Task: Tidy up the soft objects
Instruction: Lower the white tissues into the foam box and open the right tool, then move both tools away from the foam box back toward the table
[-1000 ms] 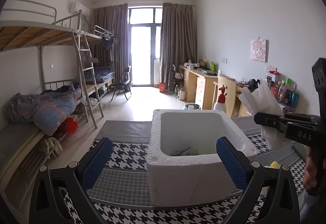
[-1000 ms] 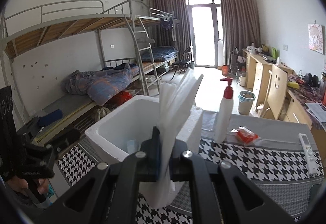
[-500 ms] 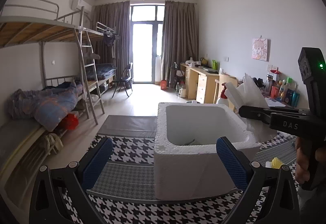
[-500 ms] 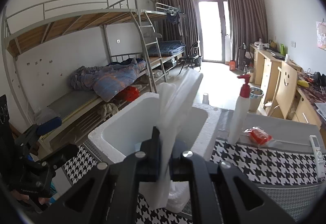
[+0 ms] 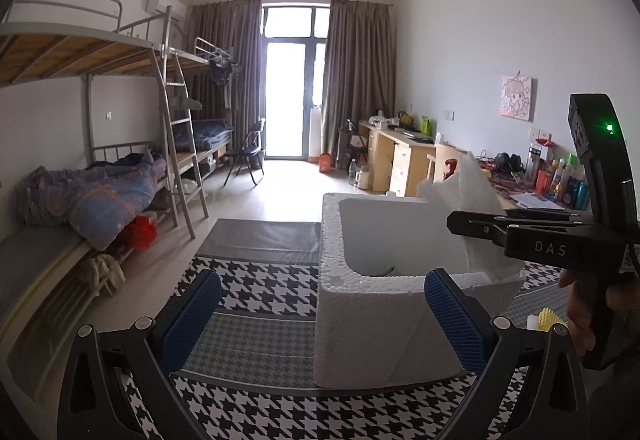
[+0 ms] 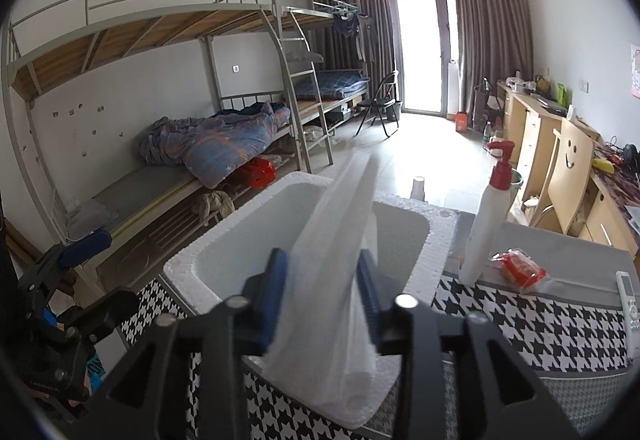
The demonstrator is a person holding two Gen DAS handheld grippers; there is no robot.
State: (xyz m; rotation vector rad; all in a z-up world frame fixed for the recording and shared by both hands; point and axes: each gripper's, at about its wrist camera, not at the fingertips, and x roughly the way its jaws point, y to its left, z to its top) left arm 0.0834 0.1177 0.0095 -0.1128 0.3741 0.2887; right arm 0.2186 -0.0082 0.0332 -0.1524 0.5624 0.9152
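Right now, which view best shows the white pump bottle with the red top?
The right wrist view: the pump bottle stands in full view beside the foam box. In the left wrist view only its red top peeks out behind the white foam sheet.

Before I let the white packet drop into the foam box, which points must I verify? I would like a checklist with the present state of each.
1. White packet fully over the foam box opening: cannot tell, its lower end hangs by the rim.
2. Right gripper jaws parted, packet between them; packet free: cannot tell.
3. Room in the box: ok, only a small item on its floor.
4. Left gripper open, empty, outside the box: ok.
5. Pump bottle upright, apart from the packet: ok.
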